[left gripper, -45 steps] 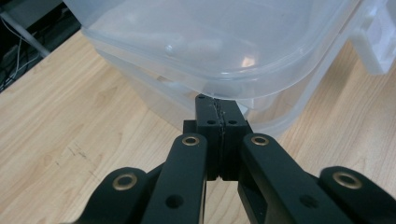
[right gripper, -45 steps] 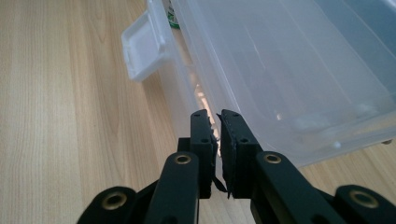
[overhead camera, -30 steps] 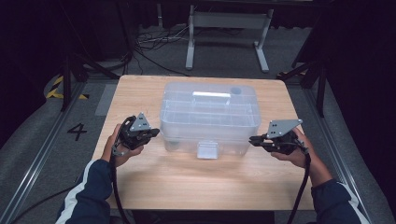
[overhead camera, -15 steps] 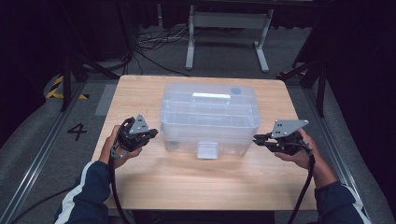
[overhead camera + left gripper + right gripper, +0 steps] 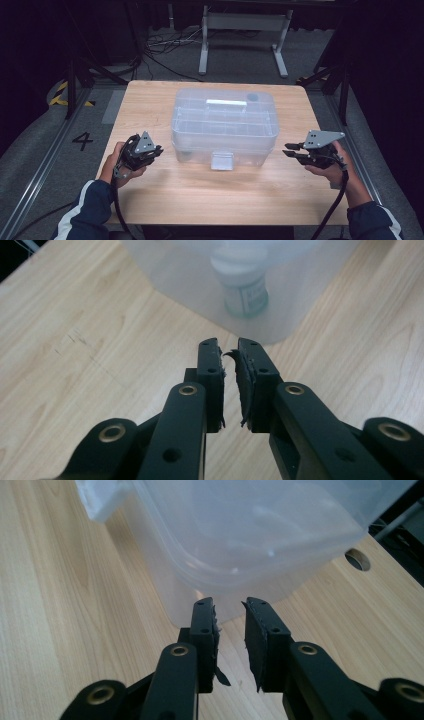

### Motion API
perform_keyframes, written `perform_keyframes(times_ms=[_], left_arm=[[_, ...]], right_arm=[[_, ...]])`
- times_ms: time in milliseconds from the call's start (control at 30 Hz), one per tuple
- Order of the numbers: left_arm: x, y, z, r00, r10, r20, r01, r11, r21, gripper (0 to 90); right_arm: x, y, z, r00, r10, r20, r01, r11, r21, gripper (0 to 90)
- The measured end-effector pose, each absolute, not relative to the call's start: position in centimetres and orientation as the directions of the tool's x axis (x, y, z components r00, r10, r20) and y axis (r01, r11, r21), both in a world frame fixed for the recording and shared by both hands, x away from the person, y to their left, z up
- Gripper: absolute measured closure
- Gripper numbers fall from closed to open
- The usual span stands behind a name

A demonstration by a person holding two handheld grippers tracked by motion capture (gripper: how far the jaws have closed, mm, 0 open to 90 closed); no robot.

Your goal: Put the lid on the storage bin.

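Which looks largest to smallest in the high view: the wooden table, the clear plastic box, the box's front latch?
1. wooden table
2. clear plastic box
3. front latch
The gaps are plain, so nearness to the camera leaves no doubt.

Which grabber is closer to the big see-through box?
Left. The left gripper sits just beside the clear plastic box's left front corner, apart from it. The right gripper hangs off its right side with a wider gap.

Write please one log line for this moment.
left hand-held gripper: jaws just opening, empty | right hand-held gripper: jaws just opening, empty | clear lidded box: between them, untouched, on table
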State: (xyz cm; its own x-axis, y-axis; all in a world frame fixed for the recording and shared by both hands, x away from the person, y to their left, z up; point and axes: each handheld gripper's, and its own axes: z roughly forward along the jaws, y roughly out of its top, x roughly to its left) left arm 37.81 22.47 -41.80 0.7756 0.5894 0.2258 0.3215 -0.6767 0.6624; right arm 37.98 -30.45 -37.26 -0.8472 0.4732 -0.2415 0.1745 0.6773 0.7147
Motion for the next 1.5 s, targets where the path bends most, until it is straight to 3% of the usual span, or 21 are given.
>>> perform_keyframes(times_ms=[67, 233, 533, 800, 1133, 1500], left_arm=[[37.6, 22.7, -42.3, 0.779, 0.585, 0.225, 0.323, -0.683, 0.655, 78.1], [37.2, 23.1, -43.3, 0.762, 0.608, 0.223, 0.352, -0.678, 0.645, 61.6], [36.8, 23.5, -44.8, 0.774, 0.600, 0.205, 0.386, -0.702, 0.598, 48.3], [36.4, 24.3, -45.7, 0.765, 0.621, 0.172, 0.410, -0.675, 0.613, 34.7], [35.8, 25.7, -47.2, 0.713, 0.693, 0.104, 0.478, -0.590, 0.650, 26.5], [35.3, 27.3, -48.1, 0.668, 0.744, 0.001, 0.538, -0.484, 0.690, 16.0]], right_arm=[[38.0, -30.9, -37.6, -0.836, 0.491, -0.246, 0.190, 0.679, 0.710, 71.6], [38.3, -32.3, -38.6, -0.807, 0.543, -0.232, 0.243, 0.663, 0.708, 65.5], [38.9, -34.5, -41.0, -0.742, 0.635, -0.214, 0.325, 0.621, 0.713, 52.6], [39.0, -35.7, -43.3, -0.722, 0.665, -0.189, 0.375, 0.606, 0.701, 42.6], [38.9, -37.2, -45.7, -0.654, 0.743, -0.143, 0.447, 0.532, 0.719, 29.9], [37.7, -39.5, -47.7, -0.576, 0.815, -0.061, 0.517, 0.421, 0.746, 25.2]])
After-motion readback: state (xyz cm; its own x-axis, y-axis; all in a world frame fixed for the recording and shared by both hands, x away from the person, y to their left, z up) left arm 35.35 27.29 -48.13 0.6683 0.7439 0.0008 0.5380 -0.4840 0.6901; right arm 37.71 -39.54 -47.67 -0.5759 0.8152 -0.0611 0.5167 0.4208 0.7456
